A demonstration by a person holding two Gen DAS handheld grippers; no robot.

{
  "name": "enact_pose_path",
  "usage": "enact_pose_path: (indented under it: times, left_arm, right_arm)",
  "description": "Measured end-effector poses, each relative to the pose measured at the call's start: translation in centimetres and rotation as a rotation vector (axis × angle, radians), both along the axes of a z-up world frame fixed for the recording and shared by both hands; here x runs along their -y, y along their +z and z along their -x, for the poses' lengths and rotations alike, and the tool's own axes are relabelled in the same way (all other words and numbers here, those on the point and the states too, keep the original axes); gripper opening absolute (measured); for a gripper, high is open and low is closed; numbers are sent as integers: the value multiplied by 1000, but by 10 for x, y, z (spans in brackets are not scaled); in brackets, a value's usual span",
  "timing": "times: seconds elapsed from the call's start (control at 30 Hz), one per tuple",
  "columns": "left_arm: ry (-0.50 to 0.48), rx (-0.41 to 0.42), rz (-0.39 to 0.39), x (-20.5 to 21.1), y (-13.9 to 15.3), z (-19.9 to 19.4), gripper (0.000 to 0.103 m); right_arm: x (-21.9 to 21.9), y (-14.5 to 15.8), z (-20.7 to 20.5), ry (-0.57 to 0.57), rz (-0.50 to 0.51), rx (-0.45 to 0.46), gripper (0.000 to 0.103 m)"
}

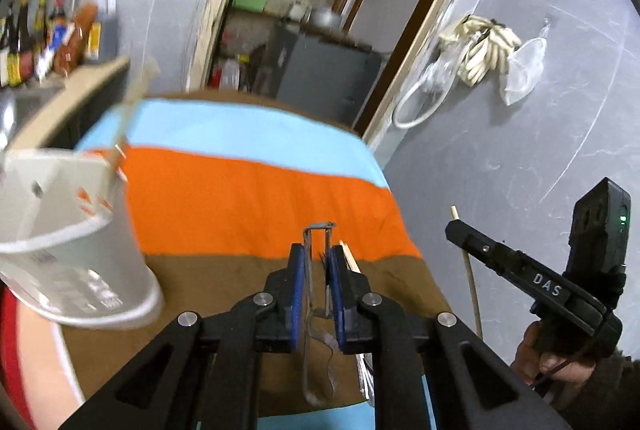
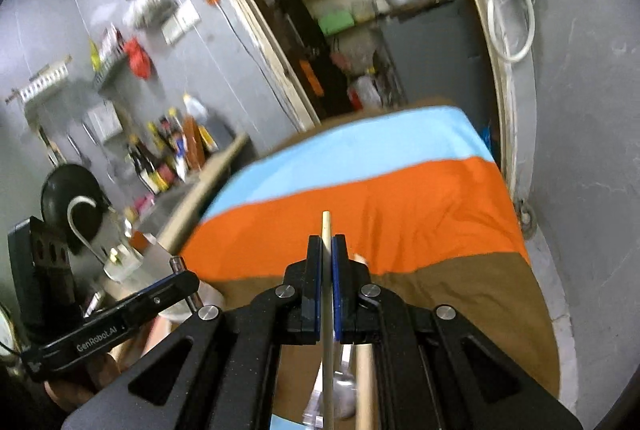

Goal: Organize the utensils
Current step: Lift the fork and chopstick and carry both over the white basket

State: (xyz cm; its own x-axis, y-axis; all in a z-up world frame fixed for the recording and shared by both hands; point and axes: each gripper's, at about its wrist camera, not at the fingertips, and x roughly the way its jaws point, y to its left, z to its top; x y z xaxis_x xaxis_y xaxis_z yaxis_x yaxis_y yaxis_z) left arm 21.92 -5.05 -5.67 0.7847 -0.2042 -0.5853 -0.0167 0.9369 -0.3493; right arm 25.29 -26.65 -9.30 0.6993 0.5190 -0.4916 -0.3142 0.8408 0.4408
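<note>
Room: grey walls, an open doorway to a pantry with shelves; a tabletop (image 1: pixel 248 197) under a cloth striped blue, orange and brown.
Far left: sauce bottles (image 1: pixel 44 33) on a side counter.
Container: a white bucket (image 1: pixel 68 238), blurred, at the left edge of the tabletop; thin sticks (image 1: pixel 128 117) rise from it, the rest of its contents cannot be told.
Left hand-held gripper (image 1: pixel 317 270): clenched on a bent metal wire utensil (image 1: pixel 316 310), held above the brown stripe.
Right hand-held gripper (image 2: pixel 327 270): clamped on a single wooden chopstick (image 2: pixel 327 230), its tip over the orange stripe.
Only in the left view: the bucket and hanging gloves (image 1: pixel 480 45) on the right wall.
Only in the right view: a black wok (image 2: pixel 72 197), a wall rack, and a spoon (image 2: pixel 344 386) below the jaws.
</note>
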Motion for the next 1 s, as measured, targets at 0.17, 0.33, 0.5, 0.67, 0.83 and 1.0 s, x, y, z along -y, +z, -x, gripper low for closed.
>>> enact_pose_path:
  times: [0.17,0.33,0.5,0.67,0.83,1.0]
  left_arm:
    - [-11,66,-12,-23,31,12,12]
    - [-19,110,-11,-52,57,32,12]
    - [15,132,-6,-89,74,52,12]
    - [90,163,-16,-138,94,72,12]
    - [182,211,-2,-186,111,83,12]
    - [266,238,-37,-219,120,84,12]
  right_arm:
    - [-19,31,22,-17,-80,134,4]
    - [-52,57,42,-24,-129,274,4]
    - [-96,74,51,8,-157,363,4]
    - [-135,91,56,44,-226,421,4]
    - [-176,109,53,88,-291,470,4]
    - [-211,117,43,63,-339,509,4]
